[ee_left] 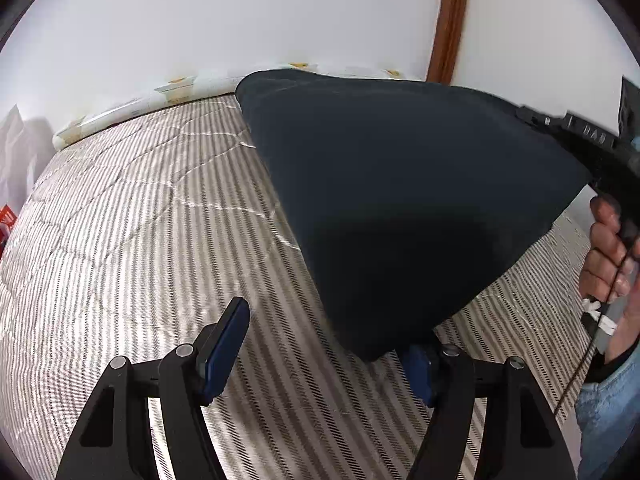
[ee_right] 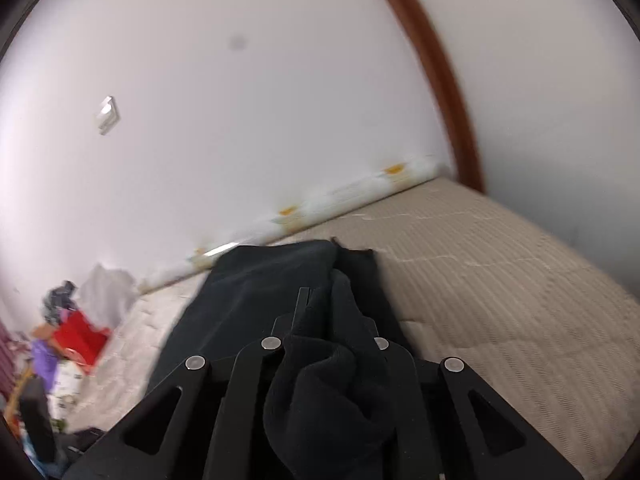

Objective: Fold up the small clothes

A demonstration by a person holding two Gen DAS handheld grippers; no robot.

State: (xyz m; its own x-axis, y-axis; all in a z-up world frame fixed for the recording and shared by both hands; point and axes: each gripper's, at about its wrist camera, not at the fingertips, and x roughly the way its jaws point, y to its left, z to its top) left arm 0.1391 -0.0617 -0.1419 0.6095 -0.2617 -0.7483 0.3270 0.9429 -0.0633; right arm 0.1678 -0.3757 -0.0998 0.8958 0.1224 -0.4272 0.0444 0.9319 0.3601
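Observation:
A dark, nearly black garment hangs spread above the striped mattress. Its upper right edge is pinched in my right gripper, which a hand holds. In the right wrist view that gripper is shut on the garment, with cloth bunched up between the fingers and over them. My left gripper is low over the bed, its jaws standing wide apart. The garment's lowest corner drapes onto its right finger; the blue left pad is bare.
A rolled white sheet with yellow prints lies along the wall at the far edge of the mattress. A pile of clothes with a red item sits off the bed's left end. A brown wooden frame runs up the wall.

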